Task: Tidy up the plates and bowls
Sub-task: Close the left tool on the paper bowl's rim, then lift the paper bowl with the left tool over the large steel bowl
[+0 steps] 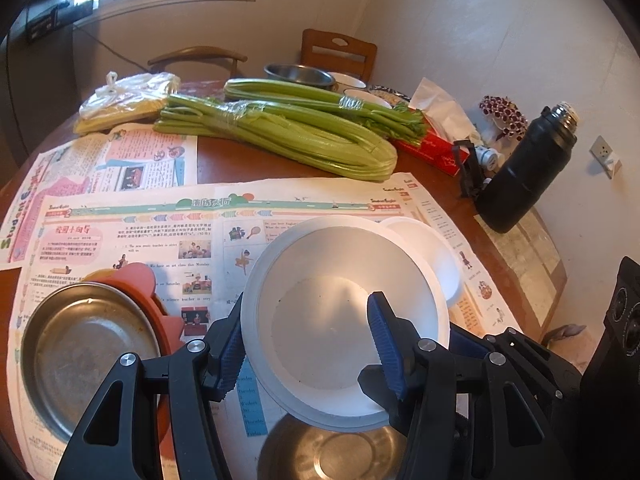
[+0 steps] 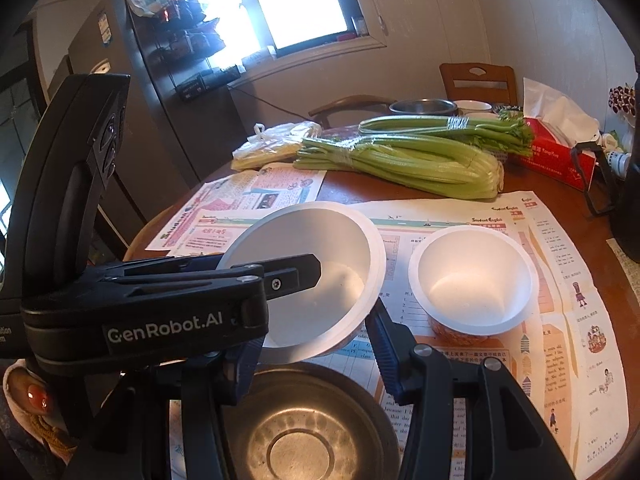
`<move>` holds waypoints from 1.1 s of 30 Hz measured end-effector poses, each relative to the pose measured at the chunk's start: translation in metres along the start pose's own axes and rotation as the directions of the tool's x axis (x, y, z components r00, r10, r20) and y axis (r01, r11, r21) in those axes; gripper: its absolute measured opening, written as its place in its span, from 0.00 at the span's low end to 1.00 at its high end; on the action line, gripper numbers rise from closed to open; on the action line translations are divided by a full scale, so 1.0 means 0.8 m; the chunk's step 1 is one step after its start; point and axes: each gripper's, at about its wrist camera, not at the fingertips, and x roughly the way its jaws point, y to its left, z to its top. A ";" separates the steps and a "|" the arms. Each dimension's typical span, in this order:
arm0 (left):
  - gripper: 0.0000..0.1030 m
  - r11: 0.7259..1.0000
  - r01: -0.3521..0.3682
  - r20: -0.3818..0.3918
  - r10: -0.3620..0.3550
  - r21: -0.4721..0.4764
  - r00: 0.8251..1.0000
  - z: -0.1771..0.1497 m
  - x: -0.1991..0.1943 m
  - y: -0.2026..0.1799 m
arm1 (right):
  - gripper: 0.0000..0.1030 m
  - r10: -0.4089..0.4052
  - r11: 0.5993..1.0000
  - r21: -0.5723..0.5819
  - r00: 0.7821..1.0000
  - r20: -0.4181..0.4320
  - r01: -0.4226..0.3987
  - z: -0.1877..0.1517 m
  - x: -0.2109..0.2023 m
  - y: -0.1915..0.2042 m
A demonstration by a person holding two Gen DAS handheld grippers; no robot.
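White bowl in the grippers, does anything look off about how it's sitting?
Yes. The large white bowl is tilted, off the newspaper, above a steel bowl. The left gripper pinches its wall. The smaller white bowl sits upright.

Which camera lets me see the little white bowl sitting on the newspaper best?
The right wrist view: the small white bowl shows whole, rim and inside. In the left wrist view, only a sliver peeks out behind the big white bowl.
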 end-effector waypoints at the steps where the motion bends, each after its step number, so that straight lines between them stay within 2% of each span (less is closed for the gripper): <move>1: 0.56 1.000 -0.002 0.004 0.002 0.005 1.000 -0.001 -0.004 -0.003 | 0.49 0.001 1.000 -0.003 1.000 0.005 -0.001 -0.001 -0.004 0.001; 23: 0.58 0.998 -0.014 0.057 0.011 0.057 0.998 -0.028 -0.077 -0.057 | 0.49 0.018 1.000 -0.020 0.997 0.069 -0.017 -0.018 -0.093 0.011; 33: 0.58 0.998 -0.029 0.042 0.026 0.059 0.999 -0.048 -0.089 -0.065 | 0.49 0.022 0.999 -0.044 0.998 0.061 -0.019 -0.034 -0.113 0.021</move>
